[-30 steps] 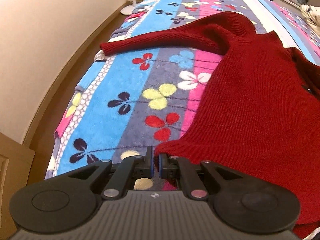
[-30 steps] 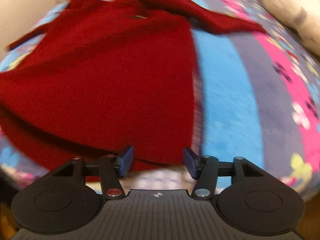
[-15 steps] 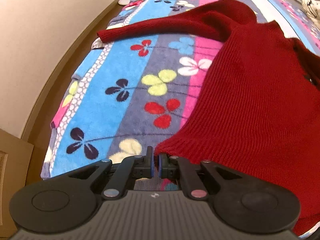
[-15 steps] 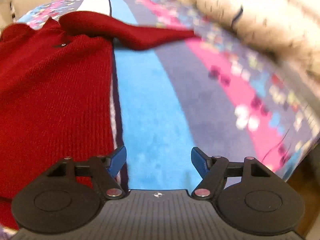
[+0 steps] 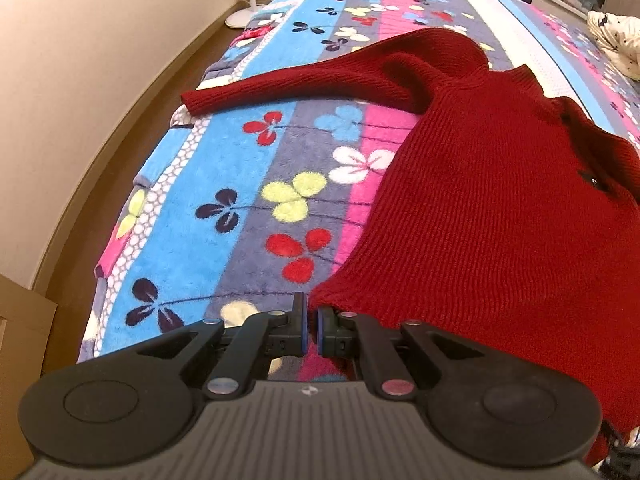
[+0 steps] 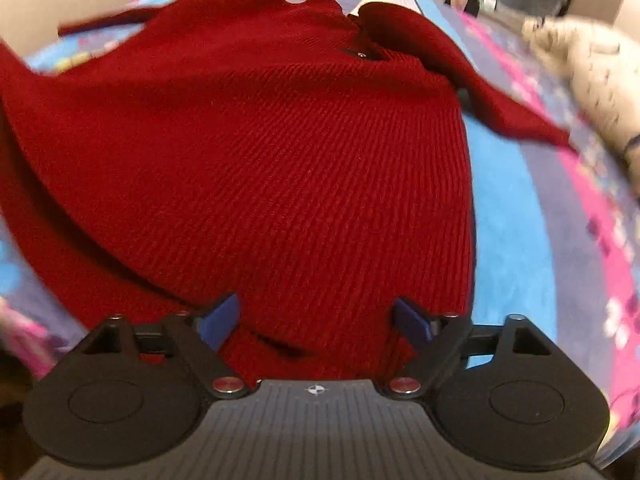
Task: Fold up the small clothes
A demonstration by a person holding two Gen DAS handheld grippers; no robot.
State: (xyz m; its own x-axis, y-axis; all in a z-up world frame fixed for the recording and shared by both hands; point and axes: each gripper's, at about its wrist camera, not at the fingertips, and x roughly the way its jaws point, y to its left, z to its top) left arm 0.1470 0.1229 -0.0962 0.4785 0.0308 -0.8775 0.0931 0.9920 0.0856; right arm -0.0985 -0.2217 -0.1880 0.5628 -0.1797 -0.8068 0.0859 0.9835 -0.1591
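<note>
A red knit sweater (image 5: 492,216) lies spread on a flowered bed blanket (image 5: 256,184), one sleeve (image 5: 304,80) stretched out to the left. My left gripper (image 5: 311,326) is shut on the sweater's bottom left hem corner. In the right wrist view the sweater (image 6: 272,152) fills the middle, its other sleeve (image 6: 480,92) running right. My right gripper (image 6: 316,320) is open, its jaws wide apart over the sweater's bottom hem near the right edge, holding nothing.
The bed's left edge (image 5: 132,216) drops to a brown floor along a cream wall (image 5: 72,64). A white fan base (image 5: 240,20) stands on the floor at the far end. A cream patterned quilt (image 6: 588,64) lies to the right of the sweater.
My right gripper swung right over bare blanket, then back left over the sweater's hem, staying open. My left gripper stayed shut on the hem corner and drew back slightly.
</note>
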